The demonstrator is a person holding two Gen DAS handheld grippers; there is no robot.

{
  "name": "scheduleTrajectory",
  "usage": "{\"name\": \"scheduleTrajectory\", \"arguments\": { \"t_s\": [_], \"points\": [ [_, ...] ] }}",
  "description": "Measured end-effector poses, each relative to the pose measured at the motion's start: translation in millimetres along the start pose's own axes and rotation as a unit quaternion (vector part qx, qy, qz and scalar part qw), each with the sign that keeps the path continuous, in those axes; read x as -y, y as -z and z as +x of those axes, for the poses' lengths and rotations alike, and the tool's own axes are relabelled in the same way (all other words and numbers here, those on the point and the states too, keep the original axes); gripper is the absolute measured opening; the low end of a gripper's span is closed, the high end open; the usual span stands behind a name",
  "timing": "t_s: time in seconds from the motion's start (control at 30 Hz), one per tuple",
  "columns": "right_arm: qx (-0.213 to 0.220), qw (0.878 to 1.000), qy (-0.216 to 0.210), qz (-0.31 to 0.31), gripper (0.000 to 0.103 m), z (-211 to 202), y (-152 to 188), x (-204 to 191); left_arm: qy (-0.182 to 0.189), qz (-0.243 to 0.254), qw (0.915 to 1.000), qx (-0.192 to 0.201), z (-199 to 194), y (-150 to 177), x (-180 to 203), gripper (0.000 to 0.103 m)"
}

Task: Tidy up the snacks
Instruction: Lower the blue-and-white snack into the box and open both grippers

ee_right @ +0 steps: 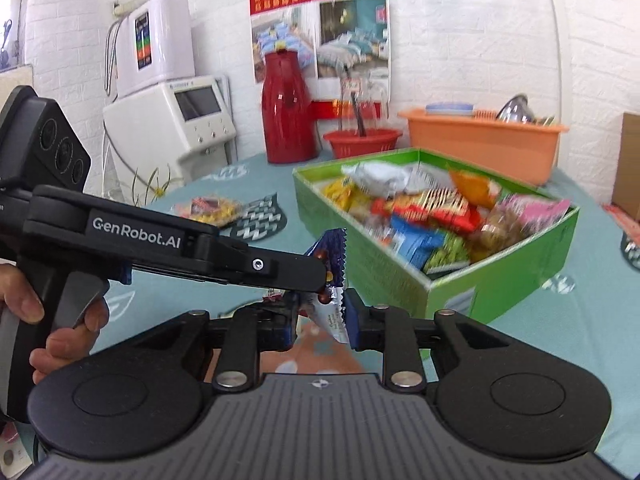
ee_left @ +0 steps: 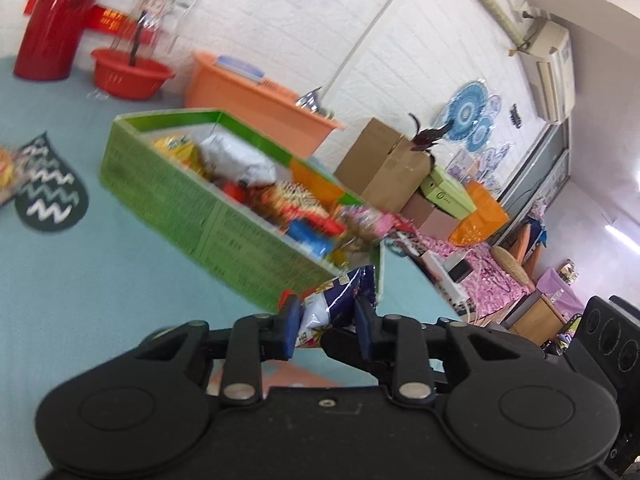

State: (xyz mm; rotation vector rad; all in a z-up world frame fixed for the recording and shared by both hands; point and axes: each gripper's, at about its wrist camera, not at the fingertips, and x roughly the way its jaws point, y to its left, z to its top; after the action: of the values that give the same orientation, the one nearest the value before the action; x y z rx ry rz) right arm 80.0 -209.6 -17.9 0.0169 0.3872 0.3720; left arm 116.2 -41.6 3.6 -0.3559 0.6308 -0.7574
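A blue and white snack packet [ee_left: 334,304] sits between the fingers of my left gripper [ee_left: 326,320], just in front of the green box [ee_left: 160,192]. The same packet [ee_right: 330,280] also sits between the fingers of my right gripper [ee_right: 322,316]; both grippers are shut on it. The left gripper [ee_right: 312,276] reaches in from the left in the right wrist view. The green box [ee_right: 392,276] holds several mixed snack packets [ee_right: 432,212]. One more yellow and red packet [ee_right: 208,208] lies on the teal tablecloth, left of the box.
A red thermos [ee_right: 290,112], a red basin [ee_right: 360,142] and an orange tub [ee_right: 484,144] stand behind the box near the wall. A dark leaf-shaped mat [ee_right: 260,218] lies beside the loose packet. Cardboard boxes [ee_left: 384,164] stand beyond the table.
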Motion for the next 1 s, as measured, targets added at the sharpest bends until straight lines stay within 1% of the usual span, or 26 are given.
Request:
{"name": "scheduleTrajectory", "arguments": {
  "t_s": [0.13, 0.3, 0.6, 0.67, 0.7, 0.73, 0.77, 0.8, 0.87, 0.9, 1.0],
  "points": [
    [0.030, 0.999, 0.014, 0.000, 0.043, -7.5, -11.1, 10.5, 0.014, 0.021, 0.9996, 0.010, 8.1, -17.8, 14.0, 0.066],
    [0.053, 0.998, 0.035, 0.005, 0.043, -10.4, -17.8, 25.8, 0.030, 0.034, 0.9989, 0.014, 27.3, -34.2, 22.8, 0.066],
    [0.069, 0.996, 0.053, 0.016, 0.043, -5.0, -25.7, 49.7, 0.036, 0.043, 0.9983, 0.014, 58.3, -52.1, 22.9, 0.067],
    [0.069, 0.996, 0.057, 0.017, 0.043, -0.7, -25.4, 53.4, 0.033, 0.045, 0.9984, 0.011, 65.6, -53.2, 19.3, 0.068],
    [0.068, 0.996, 0.059, 0.014, 0.043, 2.5, -24.7, 55.0, 0.030, 0.043, 0.9986, 0.007, 68.9, -52.5, 16.7, 0.073],
    [0.064, 0.996, 0.062, 0.011, 0.045, 7.1, -23.1, 56.9, 0.024, 0.039, 0.9989, 0.004, 71.8, -51.3, 14.5, 0.084],
    [0.060, 0.996, 0.069, 0.010, 0.051, 10.4, -20.8, 58.3, 0.015, 0.035, 0.9993, 0.003, 73.2, -48.8, 12.2, 0.092],
    [0.057, 0.995, 0.078, 0.010, 0.057, 13.0, -18.4, 59.6, 0.008, 0.032, 0.9994, 0.004, 73.4, -46.1, 9.9, 0.103],
    [0.055, 0.994, 0.090, 0.014, 0.090, 14.6, -13.6, 62.5, 0.000, 0.025, 0.9997, 0.005, 72.5, -41.9, 5.0, 0.103],
    [0.057, 0.994, 0.091, 0.015, 0.094, 14.6, -11.7, 63.0, 0.000, 0.022, 0.9997, 0.003, 72.1, -41.0, 2.8, 0.103],
    [0.052, 0.994, 0.090, 0.017, 0.093, 14.7, -10.6, 63.9, -0.004, 0.016, 0.9999, 0.003, 68.9, -41.5, -1.1, 0.103]
  ]
}}
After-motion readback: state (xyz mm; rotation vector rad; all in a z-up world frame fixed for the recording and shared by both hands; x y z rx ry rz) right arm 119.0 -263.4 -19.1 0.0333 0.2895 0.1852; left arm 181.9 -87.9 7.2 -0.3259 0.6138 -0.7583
